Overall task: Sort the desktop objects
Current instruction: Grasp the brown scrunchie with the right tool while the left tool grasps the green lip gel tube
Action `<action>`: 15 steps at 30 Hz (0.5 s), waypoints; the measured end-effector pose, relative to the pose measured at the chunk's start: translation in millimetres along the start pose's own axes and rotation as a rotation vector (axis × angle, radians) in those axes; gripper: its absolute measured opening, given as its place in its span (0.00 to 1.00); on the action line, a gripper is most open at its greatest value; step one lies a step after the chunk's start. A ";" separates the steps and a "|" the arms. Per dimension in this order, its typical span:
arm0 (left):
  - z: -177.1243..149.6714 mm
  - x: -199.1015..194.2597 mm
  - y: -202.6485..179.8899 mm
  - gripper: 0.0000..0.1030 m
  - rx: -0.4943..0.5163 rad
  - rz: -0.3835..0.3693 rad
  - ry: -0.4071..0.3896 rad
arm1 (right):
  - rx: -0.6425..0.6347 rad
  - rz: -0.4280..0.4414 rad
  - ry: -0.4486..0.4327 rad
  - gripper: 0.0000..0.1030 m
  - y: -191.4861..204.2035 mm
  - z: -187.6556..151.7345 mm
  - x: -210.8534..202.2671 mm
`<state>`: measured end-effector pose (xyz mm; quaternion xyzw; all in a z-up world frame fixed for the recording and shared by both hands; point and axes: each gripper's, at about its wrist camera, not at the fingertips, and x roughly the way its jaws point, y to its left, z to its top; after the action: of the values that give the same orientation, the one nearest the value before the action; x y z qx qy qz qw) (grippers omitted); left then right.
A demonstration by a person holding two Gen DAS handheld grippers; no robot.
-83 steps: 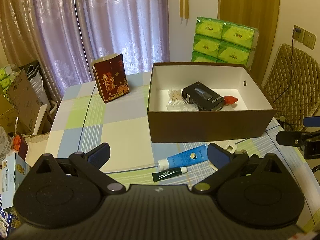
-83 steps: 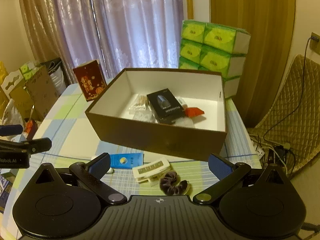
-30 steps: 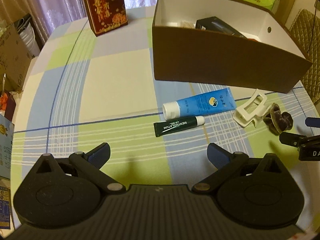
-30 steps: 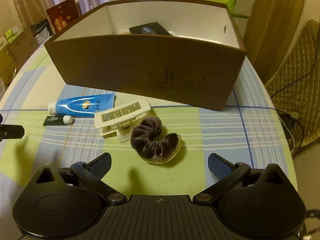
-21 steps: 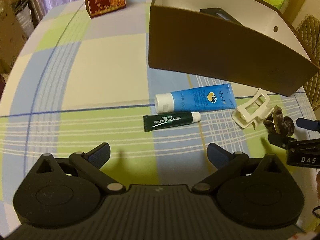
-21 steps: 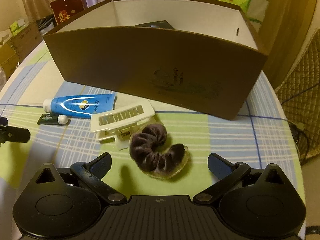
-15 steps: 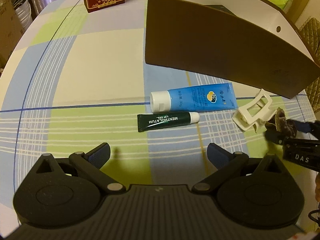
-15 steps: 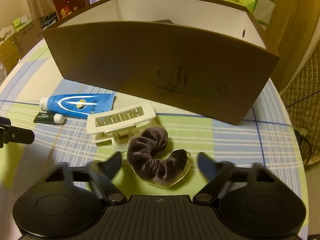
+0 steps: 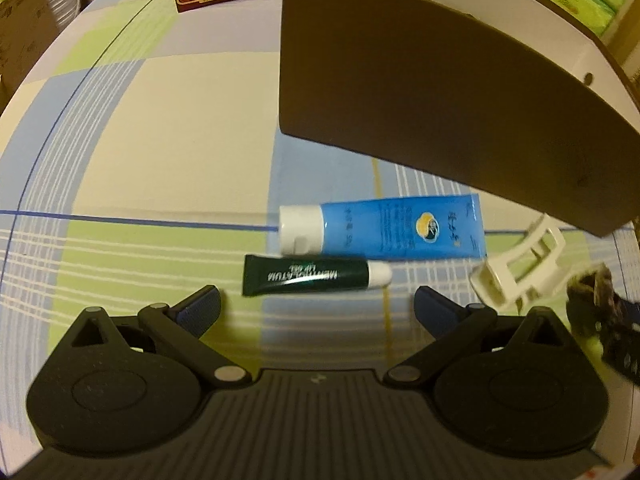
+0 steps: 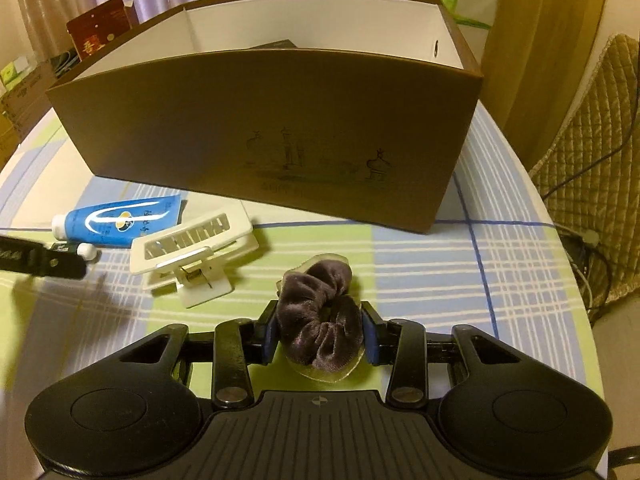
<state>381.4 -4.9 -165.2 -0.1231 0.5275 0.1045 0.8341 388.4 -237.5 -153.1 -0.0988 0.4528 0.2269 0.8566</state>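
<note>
Scrunchie (image 10: 320, 326) of brown velvet sits clamped in the right tool (image 10: 320, 338); left tool (image 9: 316, 308) gapes wide above the green Mentholatum tube (image 9: 312, 278) on the desk (image 9: 160, 128).

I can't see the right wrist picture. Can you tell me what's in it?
The right gripper is closed on a fuzzy brown scrunchie on the checked tablecloth. A white hair clip and blue tube lie to the left, before a big brown box.

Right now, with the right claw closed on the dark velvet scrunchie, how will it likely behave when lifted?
The dark velvet scrunchie bulges between the right claw, so probably soft and compressible. Likely light and floppy; its free loop may sag. The plush fabric probably won't slip.
</note>
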 end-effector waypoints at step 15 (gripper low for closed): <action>-34.7 -14.6 29.2 0.79 0.205 0.011 -0.117 | -0.027 -0.012 -0.013 0.37 3.3 -4.0 2.9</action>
<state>336.8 11.2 -169.1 -0.0280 0.4867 0.0618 0.8709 385.3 -235.2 -157.6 -0.1117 0.4434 0.2284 0.8595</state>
